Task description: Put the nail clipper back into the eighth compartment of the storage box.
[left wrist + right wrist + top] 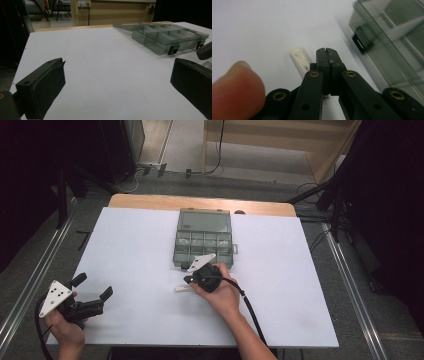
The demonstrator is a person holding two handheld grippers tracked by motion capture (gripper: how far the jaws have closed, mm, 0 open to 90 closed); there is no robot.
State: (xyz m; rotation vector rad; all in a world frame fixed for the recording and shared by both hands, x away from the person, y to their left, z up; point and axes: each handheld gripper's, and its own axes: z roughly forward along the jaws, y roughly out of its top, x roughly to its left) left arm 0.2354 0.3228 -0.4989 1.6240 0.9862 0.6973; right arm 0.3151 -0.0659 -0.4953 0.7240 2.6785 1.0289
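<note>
A small white test strip [182,289] lies flat on the white table sheet, just in front of the clear grey compartment box [205,251]. My right gripper [189,279] hovers low over the strip's right end, jaws pressed together. In the right gripper view the shut right gripper [326,50] sits over the strip [299,57], which runs out to the left from under it; I see nothing between the pads. My left gripper [93,286] rests at the near left of the table, jaws wide apart and empty; in its own view the left gripper [117,80] frames bare sheet.
The box's lid [205,220] lies open toward the far edge; its compartments [165,37] look empty. A latch on the box's front wall [362,43] is close to my right jaws. A thumb [237,82] shows at the lower left. The white sheet [300,285] spreads wide on both sides.
</note>
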